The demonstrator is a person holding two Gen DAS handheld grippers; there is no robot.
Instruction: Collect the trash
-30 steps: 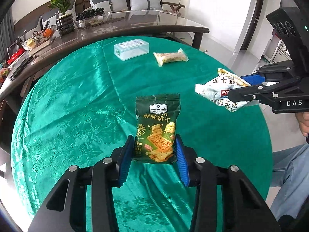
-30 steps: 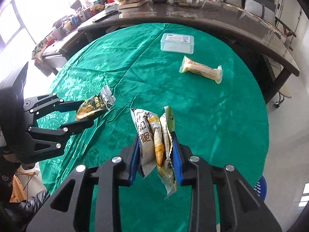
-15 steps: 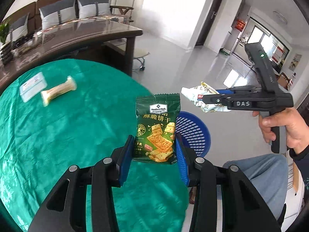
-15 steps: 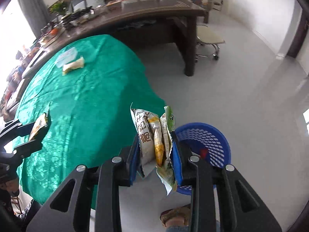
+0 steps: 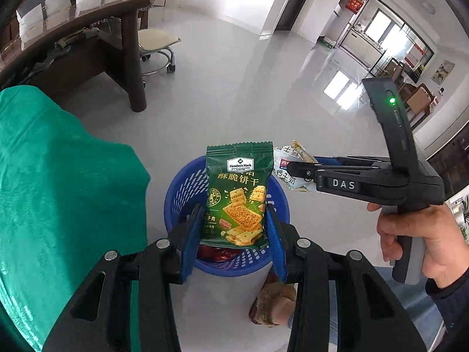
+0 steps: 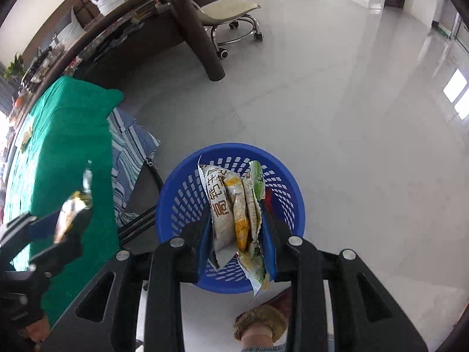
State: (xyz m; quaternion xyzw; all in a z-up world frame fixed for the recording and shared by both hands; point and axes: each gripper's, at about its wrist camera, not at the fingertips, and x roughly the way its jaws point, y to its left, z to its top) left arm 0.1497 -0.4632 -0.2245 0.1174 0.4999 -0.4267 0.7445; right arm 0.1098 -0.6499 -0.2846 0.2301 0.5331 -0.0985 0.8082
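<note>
A blue plastic basket [image 5: 181,193] [image 6: 281,173] stands on the floor beside the green-clothed table [image 5: 58,193]. My left gripper [image 5: 234,228] is shut on a green cracker packet [image 5: 239,187], held upright over the basket. My right gripper [image 6: 236,234] is shut on a bunch of crumpled white and yellow wrappers [image 6: 234,205], also above the basket. In the left wrist view the right gripper [image 5: 302,167] reaches in from the right with its wrappers [image 5: 285,164]. A red wrapper [image 5: 217,253] lies inside the basket.
A dark wooden desk [image 5: 73,29] and a wheeled stool [image 6: 231,11] stand behind the basket. The person's slippered foot [image 6: 258,322] is just in front of it. Striped fabric [image 6: 129,152] hangs by the table's edge [image 6: 108,135]. Glossy tiled floor spreads to the right.
Both grippers swung from over the table to the right and down, and now hang over the blue basket. Each still holds its wrapper.
</note>
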